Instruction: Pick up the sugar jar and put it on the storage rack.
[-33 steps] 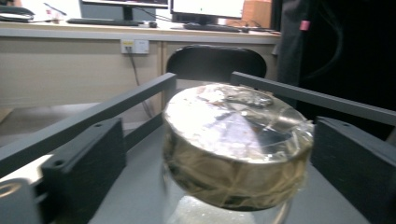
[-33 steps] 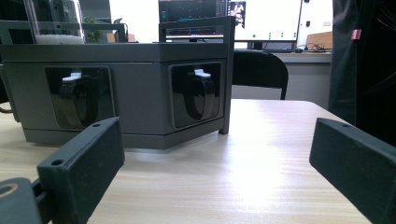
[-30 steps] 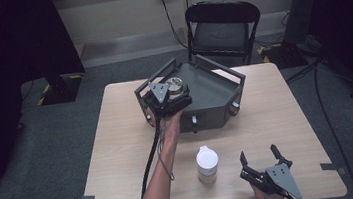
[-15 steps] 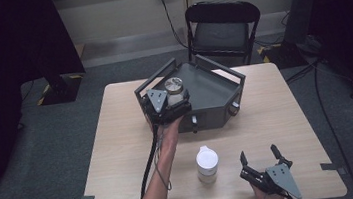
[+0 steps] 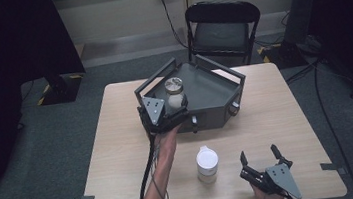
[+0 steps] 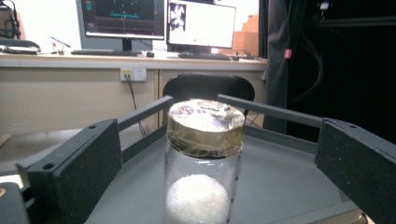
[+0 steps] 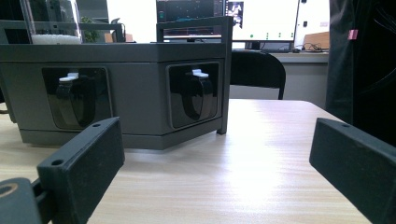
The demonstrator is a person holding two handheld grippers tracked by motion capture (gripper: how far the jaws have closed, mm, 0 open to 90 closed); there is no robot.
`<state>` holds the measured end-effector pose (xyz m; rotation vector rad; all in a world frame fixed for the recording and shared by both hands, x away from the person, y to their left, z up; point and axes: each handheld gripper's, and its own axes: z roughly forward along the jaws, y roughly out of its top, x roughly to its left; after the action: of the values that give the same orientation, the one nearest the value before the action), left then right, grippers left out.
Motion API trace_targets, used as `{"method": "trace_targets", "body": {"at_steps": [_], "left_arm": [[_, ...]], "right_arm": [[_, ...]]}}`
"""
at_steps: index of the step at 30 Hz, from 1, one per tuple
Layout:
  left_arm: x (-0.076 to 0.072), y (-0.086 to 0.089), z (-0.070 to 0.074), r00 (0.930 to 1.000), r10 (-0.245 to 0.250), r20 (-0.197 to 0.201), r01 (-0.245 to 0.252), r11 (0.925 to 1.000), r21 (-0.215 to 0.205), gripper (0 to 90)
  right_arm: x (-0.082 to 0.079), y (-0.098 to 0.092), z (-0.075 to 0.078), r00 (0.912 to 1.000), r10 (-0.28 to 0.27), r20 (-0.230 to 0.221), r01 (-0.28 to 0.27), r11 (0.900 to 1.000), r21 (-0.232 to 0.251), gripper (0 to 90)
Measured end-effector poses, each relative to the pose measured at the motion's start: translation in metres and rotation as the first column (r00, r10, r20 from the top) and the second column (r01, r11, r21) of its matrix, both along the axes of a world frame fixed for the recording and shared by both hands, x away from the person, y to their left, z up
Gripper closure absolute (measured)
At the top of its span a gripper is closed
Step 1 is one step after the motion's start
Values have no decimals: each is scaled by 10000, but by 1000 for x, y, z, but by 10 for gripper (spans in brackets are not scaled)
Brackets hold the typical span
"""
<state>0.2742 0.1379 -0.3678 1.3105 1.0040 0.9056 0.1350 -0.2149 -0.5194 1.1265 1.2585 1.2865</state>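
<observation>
L gripper (image 5: 172, 116): jaws spread wide, nothing clamped. In the left gripper view the glass jar (image 6: 204, 163) stands upright between the two black jaws, a gap on each side, no contact seen. Jar has a gold foil-look lid and white granules (image 6: 198, 201) in the bottom. In the high view this gripper sits at the front-left edge of the grey tray (image 5: 214, 95), grey plate on top, cable trailing toward 6 o'clock along the person's forearm (image 5: 161, 181).

Jar (image 5: 174, 93): inside tray, left-front part, at 12 o'clock of L gripper, just beyond its jaw tips.

R gripper (image 5: 263, 159): jaws spread wide, nothing between them. Sits low at the table's near-right part, approx 5 o'clock from tray, well apart from it. Right gripper view looks along the tabletop (image 7: 243, 158) at the tray's front wall (image 7: 116, 93), with two recessed black latches w/ white tabs.

White-lidded container (image 5: 207, 163): upright on table, approx 6 o'clock of tray, at 9 o'clock of R gripper, near but apart.

Table (image 5: 120, 151): light wood top. Black folding chair (image 5: 222, 29) at 12 o'clock behind it.
</observation>
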Motion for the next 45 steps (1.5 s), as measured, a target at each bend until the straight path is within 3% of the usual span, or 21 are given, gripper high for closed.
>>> {"method": "trace_targets", "body": {"at_steps": [6, 14, 17, 27, 31, 36, 39, 45], "left_arm": [[-15, 9, -6, 9998, -30, 220, 37, 9995, -305, 0], [-41, 14, -34, 9982, 348, 494, -323, 9982, -504, 0], [-49, 16, -40, 9980, 375, 518, -359, 9989, -312, 0], [-69, 26, -63, 9976, 167, 670, -131, 9985, -527, 0], [-80, 21, -73, 9966, 292, 776, -273, 9993, -253, 0], [-90, 22, -86, 9967, 484, 650, -465, 9985, -292, 0], [-91, 24, -95, 9976, 599, 343, -583, 9973, -446, 0], [-100, 24, -114, 9951, 976, 163, -974, 9952, -88, 0]], "right_arm": [[0, 1, 0, 10000, -35, 2, 35, 10000, -8, 20], [0, 1, 0, 10000, -32, 0, 32, 10000, 1, 20], [0, 1, 0, 10000, -27, -1, 27, 10000, 10, 20], [0, 1, 0, 10000, -26, -2, 26, 10000, 8, 20], [0, 1, 0, 10000, -24, 0, 24, 10000, 8, 20], [0, 1, 0, 10000, -27, -2, 27, 10000, 7, 20], [0, 1, 0, 10000, -47, -15, 47, 10000, 3, 20], [0, 1, 0, 10000, -44, -3, 44, 10000, 9, 20]]}}
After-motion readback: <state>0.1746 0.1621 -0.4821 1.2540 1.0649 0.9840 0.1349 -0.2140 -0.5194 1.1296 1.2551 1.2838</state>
